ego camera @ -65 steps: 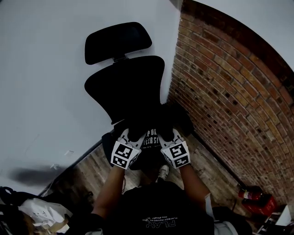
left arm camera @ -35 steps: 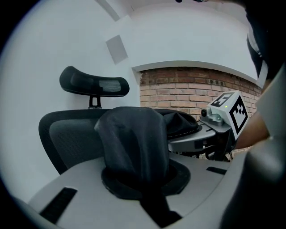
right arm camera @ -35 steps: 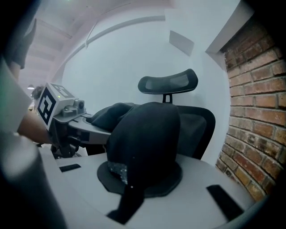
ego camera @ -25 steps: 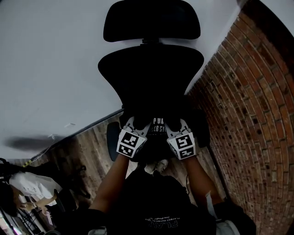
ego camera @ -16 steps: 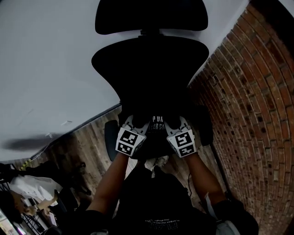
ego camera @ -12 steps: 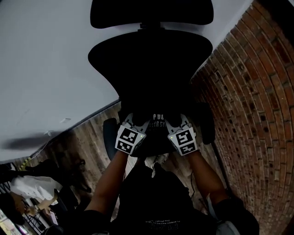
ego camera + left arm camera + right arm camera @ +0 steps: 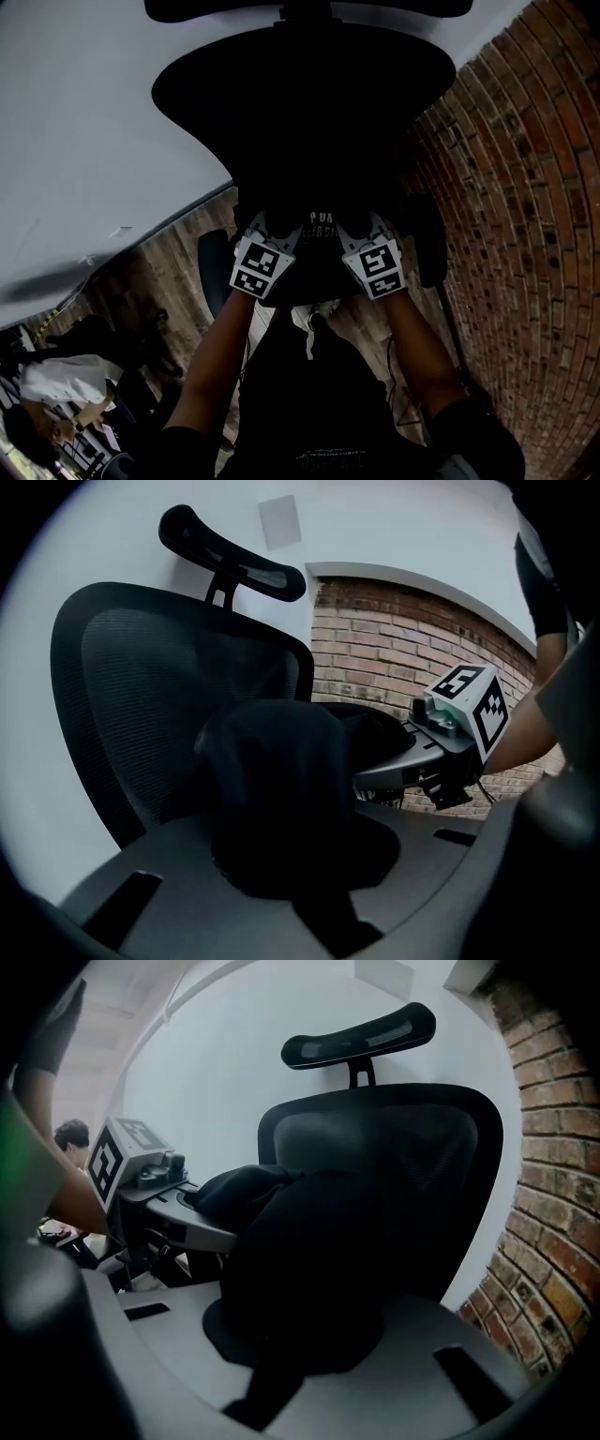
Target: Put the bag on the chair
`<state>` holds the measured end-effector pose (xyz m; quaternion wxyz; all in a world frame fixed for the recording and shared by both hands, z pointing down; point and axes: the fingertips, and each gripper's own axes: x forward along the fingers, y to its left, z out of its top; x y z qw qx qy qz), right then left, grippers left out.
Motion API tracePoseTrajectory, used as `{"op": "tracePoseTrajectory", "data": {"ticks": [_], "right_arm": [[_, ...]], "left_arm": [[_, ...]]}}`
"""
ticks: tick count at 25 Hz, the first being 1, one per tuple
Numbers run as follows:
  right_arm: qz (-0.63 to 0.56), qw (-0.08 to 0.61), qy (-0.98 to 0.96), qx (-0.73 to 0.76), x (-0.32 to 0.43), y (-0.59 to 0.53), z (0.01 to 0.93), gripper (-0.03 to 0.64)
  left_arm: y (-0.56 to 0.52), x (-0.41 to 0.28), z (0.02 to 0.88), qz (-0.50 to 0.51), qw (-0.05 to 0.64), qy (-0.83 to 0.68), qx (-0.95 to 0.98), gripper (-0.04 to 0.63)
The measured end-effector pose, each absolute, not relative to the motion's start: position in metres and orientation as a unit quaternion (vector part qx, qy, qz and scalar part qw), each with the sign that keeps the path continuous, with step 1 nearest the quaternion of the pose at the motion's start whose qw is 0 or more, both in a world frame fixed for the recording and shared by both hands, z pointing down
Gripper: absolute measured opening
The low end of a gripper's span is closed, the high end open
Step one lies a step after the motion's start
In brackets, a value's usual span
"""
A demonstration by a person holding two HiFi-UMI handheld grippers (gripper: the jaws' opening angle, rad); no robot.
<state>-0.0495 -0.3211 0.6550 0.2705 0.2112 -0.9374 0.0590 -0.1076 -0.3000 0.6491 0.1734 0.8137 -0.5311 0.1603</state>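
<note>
Black bag (image 7: 321, 251) hangs over the chair (image 7: 300, 103) seat, left gripper (image 7: 270, 228) and right gripper (image 7: 360, 228) both clenched on its fabric; placing looks nearly done, next comes lowering and letting go.

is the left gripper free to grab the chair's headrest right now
Probably not. The left gripper has its tongs clamped on the black bag, which the right gripper also holds, and the headrest sits well above them, over the backrest.
</note>
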Motion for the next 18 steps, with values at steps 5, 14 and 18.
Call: {"op": "tracePoseTrajectory", "data": {"ticks": [5, 14, 18], "right_arm": [[0.065, 0.275, -0.936, 0.209, -0.053, -0.336, 0.675, 0.040], [0.081, 0.291, -0.931, 0.207, -0.059, -0.353, 0.711, 0.043], [0.084, 0.302, -0.927, 0.206, -0.057, -0.357, 0.730, 0.043]], "left_arm": [[-0.312, -0.111, 0.668, 0.177, 0.173, -0.525, 0.814, 0.064], [-0.326, -0.117, 0.702, 0.186, 0.183, -0.518, 0.814, 0.064], [-0.329, -0.117, 0.718, 0.193, 0.193, -0.518, 0.811, 0.064]]}}
